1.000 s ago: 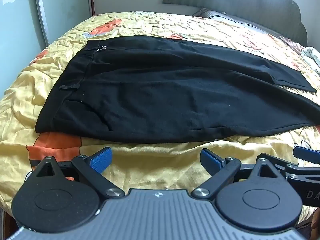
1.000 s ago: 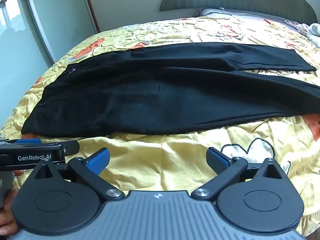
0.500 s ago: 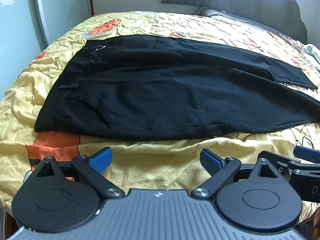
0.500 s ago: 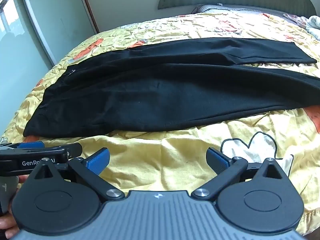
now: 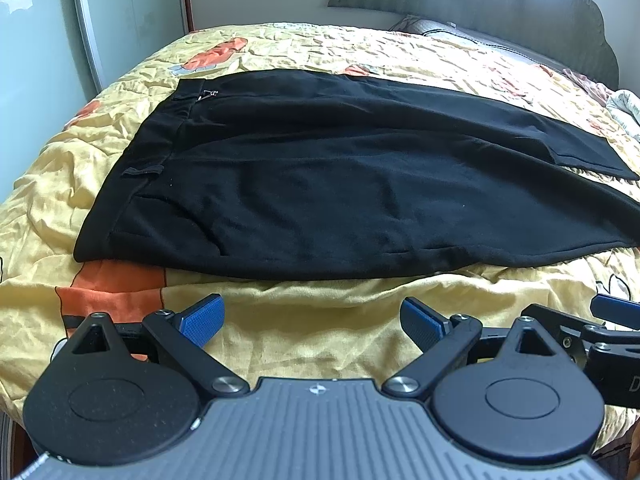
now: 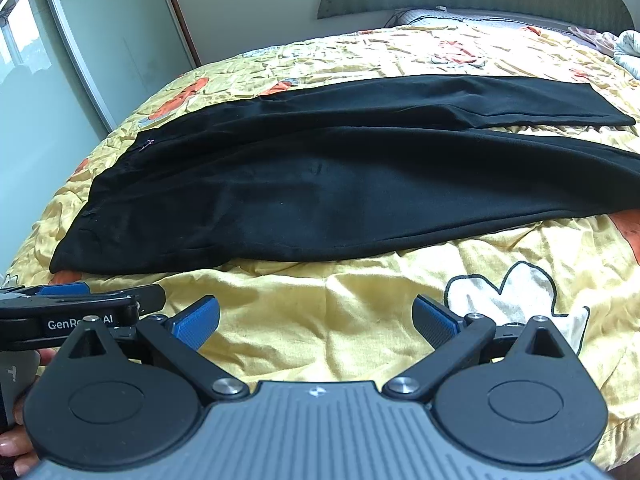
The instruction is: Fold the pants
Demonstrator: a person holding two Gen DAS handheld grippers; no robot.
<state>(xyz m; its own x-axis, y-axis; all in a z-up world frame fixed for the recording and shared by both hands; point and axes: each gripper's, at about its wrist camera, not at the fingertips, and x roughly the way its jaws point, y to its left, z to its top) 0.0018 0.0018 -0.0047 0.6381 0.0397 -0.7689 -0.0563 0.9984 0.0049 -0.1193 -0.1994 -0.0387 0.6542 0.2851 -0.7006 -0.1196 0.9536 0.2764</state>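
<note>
Black pants (image 5: 340, 184) lie flat across the yellow bedspread (image 5: 312, 320), waistband to the left, both legs running to the right; they also show in the right wrist view (image 6: 320, 184). My left gripper (image 5: 312, 320) is open and empty, above the bedspread just short of the pants' near edge. My right gripper (image 6: 316, 320) is open and empty, also short of the near edge, further right along the leg. The right gripper's fingers show at the right edge of the left wrist view (image 5: 616, 306).
A grey headboard (image 5: 480, 12) and pillow (image 5: 460, 36) stand at the far end. A glass sliding door (image 6: 100, 40) runs along the left. Crumpled cloth (image 6: 628, 48) lies at the far right. The bed's near edge is just below the grippers.
Both grippers have drifted slightly: the pants sit a little lower in the left view and higher in the right view. Jaws stay open, and the pants have not moved.
</note>
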